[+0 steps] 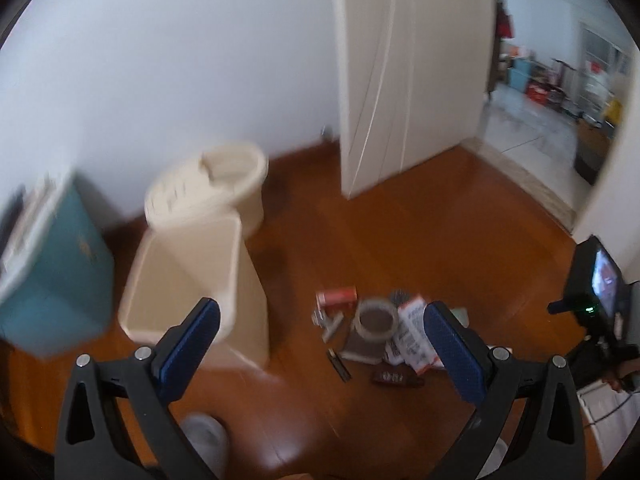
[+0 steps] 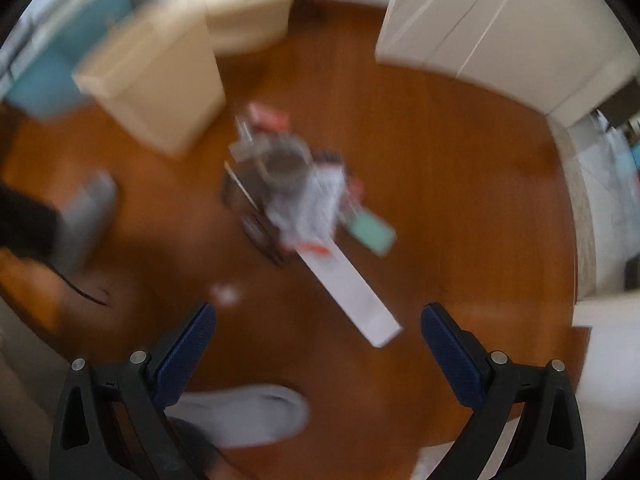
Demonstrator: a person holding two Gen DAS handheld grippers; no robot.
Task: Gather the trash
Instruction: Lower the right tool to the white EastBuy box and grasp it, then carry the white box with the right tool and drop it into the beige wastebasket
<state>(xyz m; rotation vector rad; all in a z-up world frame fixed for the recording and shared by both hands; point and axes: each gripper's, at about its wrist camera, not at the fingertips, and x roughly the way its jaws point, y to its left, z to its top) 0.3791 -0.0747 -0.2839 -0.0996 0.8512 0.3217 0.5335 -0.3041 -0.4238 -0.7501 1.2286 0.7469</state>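
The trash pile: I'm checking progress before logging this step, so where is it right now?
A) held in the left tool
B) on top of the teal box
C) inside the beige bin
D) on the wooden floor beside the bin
D: the trash pile lies on the wooden floor to the right of the beige bin, and both tools, left tool and right tool, are open and empty.

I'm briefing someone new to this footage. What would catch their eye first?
The heap of trash in the middle of the wooden floor, topped by a tape roll. Left of it stands an open cream bin. A long white strip juts from the heap toward the open, empty right tool.
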